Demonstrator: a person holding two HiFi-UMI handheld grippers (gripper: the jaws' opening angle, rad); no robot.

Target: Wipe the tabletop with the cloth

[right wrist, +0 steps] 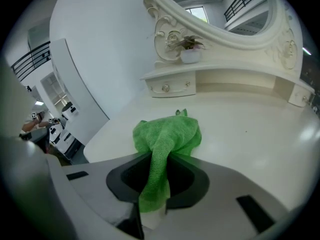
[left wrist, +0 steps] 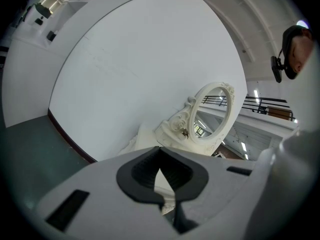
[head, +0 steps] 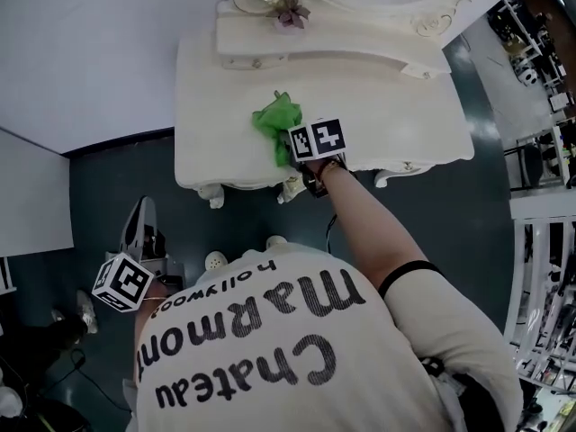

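- Cloth (right wrist: 167, 134), green and bunched, is caught in the right gripper (right wrist: 152, 194). Its jaws are closed on a twisted tail of the fabric, and the rest lies heaped on the tabletop (right wrist: 260, 134) just ahead of them.
- Left gripper (left wrist: 164, 186) has its jaws together at the tips with nothing between them. It hangs low at the person's side over the dark floor (head: 99, 196), well apart from the table.
- The heap sits left of the middle of the cream top. Behind it are a raised shelf (right wrist: 220, 74) with a small potted plant (right wrist: 189, 51), and an oval mirror (right wrist: 225, 9) above.
- The step in hand looks like the wiping itself. How much of the top is already wiped cannot be told.
- The next move calls for pressing the bundle down flatter and dragging it in broad sweeps toward the bare right side, with a firm pinch, stopping short of the shelf.
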